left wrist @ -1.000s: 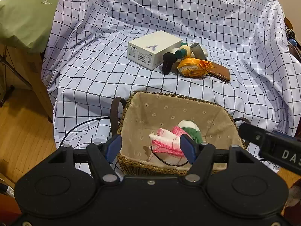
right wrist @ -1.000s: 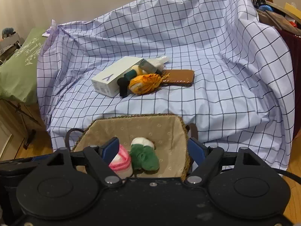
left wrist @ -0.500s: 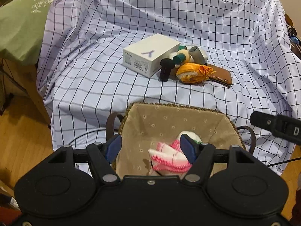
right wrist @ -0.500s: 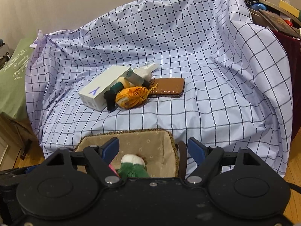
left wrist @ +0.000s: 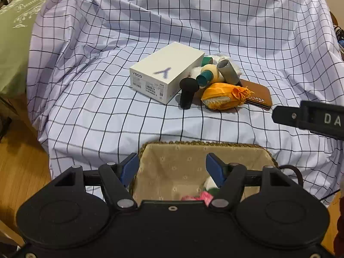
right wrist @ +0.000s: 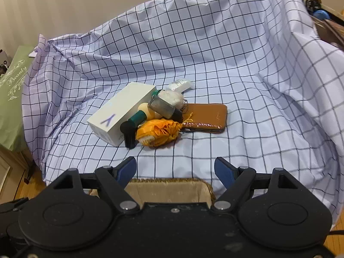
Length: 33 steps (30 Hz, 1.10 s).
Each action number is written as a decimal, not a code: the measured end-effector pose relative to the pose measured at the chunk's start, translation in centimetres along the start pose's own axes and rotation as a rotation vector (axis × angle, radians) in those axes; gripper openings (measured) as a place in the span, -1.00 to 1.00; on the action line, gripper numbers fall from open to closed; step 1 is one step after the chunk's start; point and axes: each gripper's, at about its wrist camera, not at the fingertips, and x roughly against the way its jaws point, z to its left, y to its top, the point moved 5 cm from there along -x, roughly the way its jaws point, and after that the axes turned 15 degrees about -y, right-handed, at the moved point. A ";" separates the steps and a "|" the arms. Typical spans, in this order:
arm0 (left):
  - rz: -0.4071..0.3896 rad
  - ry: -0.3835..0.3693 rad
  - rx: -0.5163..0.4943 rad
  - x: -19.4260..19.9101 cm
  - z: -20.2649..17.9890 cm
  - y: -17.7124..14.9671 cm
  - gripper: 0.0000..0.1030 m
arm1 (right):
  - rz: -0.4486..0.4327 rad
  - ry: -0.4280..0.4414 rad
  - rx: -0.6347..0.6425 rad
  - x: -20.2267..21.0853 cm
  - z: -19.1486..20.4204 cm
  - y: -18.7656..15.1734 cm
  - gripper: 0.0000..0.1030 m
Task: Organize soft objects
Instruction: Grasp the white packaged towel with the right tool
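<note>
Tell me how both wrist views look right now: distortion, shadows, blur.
Left wrist view: fisheye bends the checked sheet grid lines; soft shadows sit under the white box and orange pouch; the pink item in the basket is blurred. Right wrist view: same bending, strongest at the edges; the sheet's right fold looks smeared; the brown wallet shows glare along its near edge.

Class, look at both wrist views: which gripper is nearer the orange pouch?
Right. The right gripper has passed the basket, facing the orange pouch; the left gripper hangs back above the basket.
</note>
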 end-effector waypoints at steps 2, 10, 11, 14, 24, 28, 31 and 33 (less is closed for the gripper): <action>0.008 -0.002 0.000 -0.8 0.2 0.5 0.26 | 0.008 0.001 0.001 -1.0 0.5 0.6 0.55; 0.035 -0.011 0.000 -3.7 1.0 2.3 0.26 | 0.026 0.020 -0.029 -4.7 1.9 3.4 0.55; 0.038 -0.012 0.000 -4.1 1.1 2.4 0.26 | 0.028 0.024 -0.035 -5.2 2.1 3.7 0.55; 0.048 -0.018 0.002 -4.8 1.2 2.8 0.26 | 0.028 0.028 -0.048 -6.4 2.5 4.6 0.55; 0.069 -0.028 -0.006 -6.9 1.7 4.3 0.26 | 0.009 -0.018 -0.053 -10.1 2.9 8.1 0.58; 0.079 -0.037 -0.003 -7.8 1.8 4.8 0.26 | 0.001 -0.038 -0.042 -11.8 3.0 9.1 0.57; 0.082 -0.044 -0.005 -8.3 1.8 5.1 0.26 | -0.013 -0.056 -0.043 -12.9 3.1 10.2 0.57; 0.082 -0.049 -0.006 -8.6 1.8 5.4 0.26 | -0.022 -0.067 -0.040 -13.7 3.1 11.1 0.58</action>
